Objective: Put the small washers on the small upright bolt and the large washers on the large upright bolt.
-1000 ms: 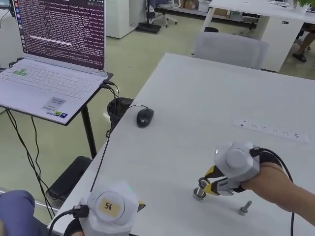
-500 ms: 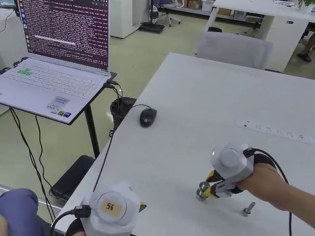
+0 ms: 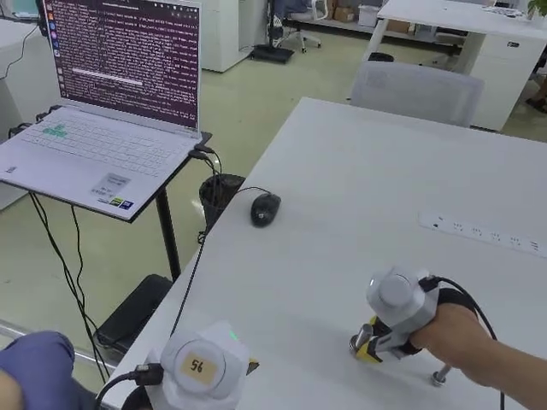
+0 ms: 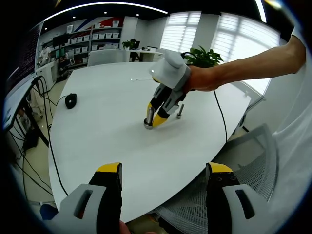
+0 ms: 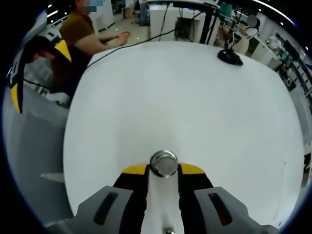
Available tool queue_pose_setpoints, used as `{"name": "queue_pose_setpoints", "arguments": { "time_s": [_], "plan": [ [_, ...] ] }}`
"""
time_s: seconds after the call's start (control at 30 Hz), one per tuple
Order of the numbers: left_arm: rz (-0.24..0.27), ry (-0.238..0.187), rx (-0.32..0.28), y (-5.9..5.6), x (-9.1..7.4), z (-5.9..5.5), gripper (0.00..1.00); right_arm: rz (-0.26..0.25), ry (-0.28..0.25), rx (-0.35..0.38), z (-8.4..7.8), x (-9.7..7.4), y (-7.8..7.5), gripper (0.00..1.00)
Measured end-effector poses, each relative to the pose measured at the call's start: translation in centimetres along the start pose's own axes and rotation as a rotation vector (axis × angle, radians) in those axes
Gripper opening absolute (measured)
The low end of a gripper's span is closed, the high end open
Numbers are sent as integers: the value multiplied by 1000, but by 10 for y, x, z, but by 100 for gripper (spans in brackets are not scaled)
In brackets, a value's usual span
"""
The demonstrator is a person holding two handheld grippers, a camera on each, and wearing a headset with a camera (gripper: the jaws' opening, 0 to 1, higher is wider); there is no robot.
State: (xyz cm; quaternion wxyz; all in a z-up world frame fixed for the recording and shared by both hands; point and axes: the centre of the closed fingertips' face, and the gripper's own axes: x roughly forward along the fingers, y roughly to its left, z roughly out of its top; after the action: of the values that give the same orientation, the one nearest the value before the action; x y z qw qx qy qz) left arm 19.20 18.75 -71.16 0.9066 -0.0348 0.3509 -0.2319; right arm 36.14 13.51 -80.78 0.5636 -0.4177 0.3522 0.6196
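**Bracketing the large bolt (image 5: pixel 164 163) with your right gripper (image 4: pixel 152 117)**

From your head view, the right gripper's body and your hand (image 3: pixel 461 337) cover most of the large bolt, and only a sliver of grey metal shows at the yellow jaw tips. Your right gripper view fills that in. The bolt's shiny round top sits right between the two jaw tips, which are drawn in close on either side of it. You cannot tell from any view whether they actually press on it or just flank it.

The bolt's shank is hidden there, but your left gripper view shows it upright on the white table (image 3: pixel 359 188), under the tilted right gripper. That view also shows the small bolt (image 4: pixel 180 111) standing just beyond the gripper. From your head view, your hand partly covers that bolt.

Your left gripper (image 4: pixel 163 168) hangs at the near edge of the table, well apart from both bolts. Its jaws are spread wide, with only bare table between them. Your head view gives you only its round back, and the frame edge cuts off its jaws.

A mouse (image 3: pixel 265 207) lies further up the table.
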Motion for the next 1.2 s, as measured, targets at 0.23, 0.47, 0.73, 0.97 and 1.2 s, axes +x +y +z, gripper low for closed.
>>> {"name": "queue_pose_setpoints", "arguments": {
  "time_s": [0.23,0.47,0.73,0.97,1.2],
  "plan": [
    [-9,9,9,-2,3,-1,69,-58,-42,86,-11,-11,12,26],
    [-33,25,22,-9,11,-2,69,-74,-91,145,-34,-13,46,27],
    [-54,36,36,-13,23,1,69,-90,-170,271,-59,-19,74,27],
    [-66,43,50,-13,35,4,68,-172,-239,443,-93,-36,72,27],
    [-75,55,68,-11,45,5,68,-235,-279,547,-121,-54,63,32]
  ]
}}
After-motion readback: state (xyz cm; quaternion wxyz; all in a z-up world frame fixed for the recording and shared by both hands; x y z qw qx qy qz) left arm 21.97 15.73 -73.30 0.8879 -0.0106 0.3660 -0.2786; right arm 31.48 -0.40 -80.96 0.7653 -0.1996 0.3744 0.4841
